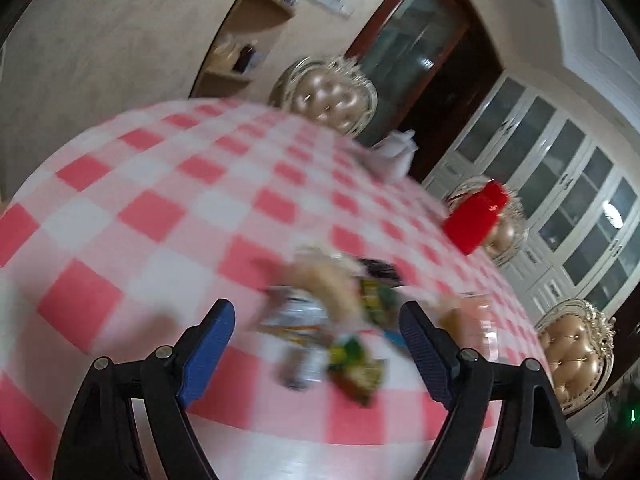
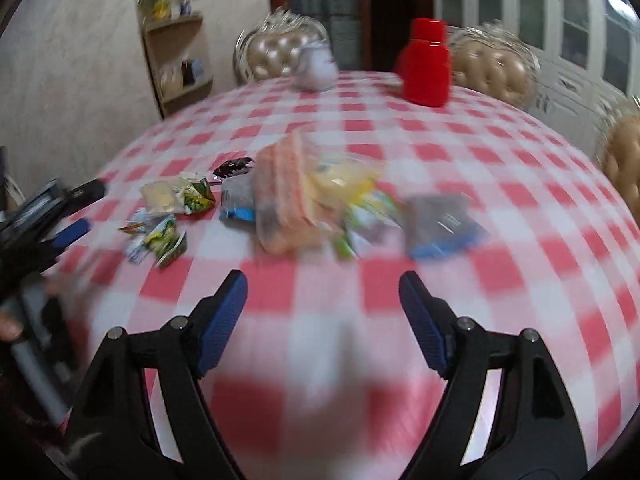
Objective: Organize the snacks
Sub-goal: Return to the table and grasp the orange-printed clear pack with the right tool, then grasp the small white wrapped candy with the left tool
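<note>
Several padded chairs (image 2: 280,54) are standing round the far side of a tabletop (image 2: 500,160) that is wearing a pink-and-white checked cloth. Toward its far edge a red container (image 2: 426,68) is sitting upright, with a white bundle (image 2: 316,70) lying a little to the left of it, too blurred to name. Near the middle, the snacks (image 2: 288,200) are lying in a loose scatter: a clear bag of orange wafers (image 2: 286,196), a grey-and-blue packet (image 2: 442,220) on the right, and small green-and-yellow wrappers (image 2: 168,236) off to the left. Both views are smearing with motion. The right tongs (image 2: 323,318) are hanging open above the cloth, nearer than the pile, gripping nothing. The left tongs (image 1: 316,344) are likewise spread wide, empty, with the small wrappers (image 1: 352,364) lying between the blue pads (image 1: 208,356).
</note>
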Available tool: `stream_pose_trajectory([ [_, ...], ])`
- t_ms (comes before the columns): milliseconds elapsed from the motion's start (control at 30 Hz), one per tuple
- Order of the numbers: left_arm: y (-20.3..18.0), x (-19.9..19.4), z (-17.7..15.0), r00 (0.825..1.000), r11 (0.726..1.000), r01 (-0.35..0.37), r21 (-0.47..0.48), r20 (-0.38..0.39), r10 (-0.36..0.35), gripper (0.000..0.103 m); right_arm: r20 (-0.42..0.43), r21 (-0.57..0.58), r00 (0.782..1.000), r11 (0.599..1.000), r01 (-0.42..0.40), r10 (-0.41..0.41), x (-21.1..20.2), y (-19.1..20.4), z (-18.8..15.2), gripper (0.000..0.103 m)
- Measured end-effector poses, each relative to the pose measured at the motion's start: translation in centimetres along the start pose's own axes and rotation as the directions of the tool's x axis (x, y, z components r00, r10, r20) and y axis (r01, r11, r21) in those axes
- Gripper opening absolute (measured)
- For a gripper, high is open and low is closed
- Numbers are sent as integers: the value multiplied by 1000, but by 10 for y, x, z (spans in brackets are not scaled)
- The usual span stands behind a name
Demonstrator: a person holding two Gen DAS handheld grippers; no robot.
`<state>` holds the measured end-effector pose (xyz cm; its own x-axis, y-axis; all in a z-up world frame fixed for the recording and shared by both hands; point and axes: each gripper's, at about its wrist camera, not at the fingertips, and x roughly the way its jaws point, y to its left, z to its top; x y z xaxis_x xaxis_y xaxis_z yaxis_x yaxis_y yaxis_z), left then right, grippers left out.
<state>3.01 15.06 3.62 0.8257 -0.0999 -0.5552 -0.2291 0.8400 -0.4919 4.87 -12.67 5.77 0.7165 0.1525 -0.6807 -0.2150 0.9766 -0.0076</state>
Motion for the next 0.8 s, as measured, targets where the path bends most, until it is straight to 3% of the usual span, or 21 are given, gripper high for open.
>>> stream_pose_trajectory([
  [133,19,5,2,999,998,12,-58,-42,-15,85,-20,-87,994,990,107,-109,47,27,28,80],
  [233,7,5,-3,999,1000,0,13,-42,0,85,-74,-141,980,975,172,-183,79,34,40,80],
  [300,-8,7,-7,999,997,-1,73,-49,4,85,-57,-165,977,967,195,-207,84,34,41,81],
  [367,-18,9,-11,998,992,-2,124,-61,9,85,-43,-151,984,975,164,-172,77,27,38,56],
  [400,-22,10,-13,997,989,5,149,-80,7,85,-38,-129,987,980,151,-157,71,22,35,50],
  [533,-32,16,-24,989,974,4,225,-147,30,85,10,-82,993,990,119,-118,37,8,23,49],
  [633,-40,19,-33,983,952,-43,304,-158,95,85,29,16,1000,1000,3,-4,5,-11,8,49],
  [733,-36,22,-35,976,947,-78,313,-168,136,84,54,84,994,992,-99,95,-16,-26,-10,49],
  [800,-29,25,-33,972,951,-95,295,-179,153,74,55,122,991,984,-130,124,-21,-33,-18,49],
])
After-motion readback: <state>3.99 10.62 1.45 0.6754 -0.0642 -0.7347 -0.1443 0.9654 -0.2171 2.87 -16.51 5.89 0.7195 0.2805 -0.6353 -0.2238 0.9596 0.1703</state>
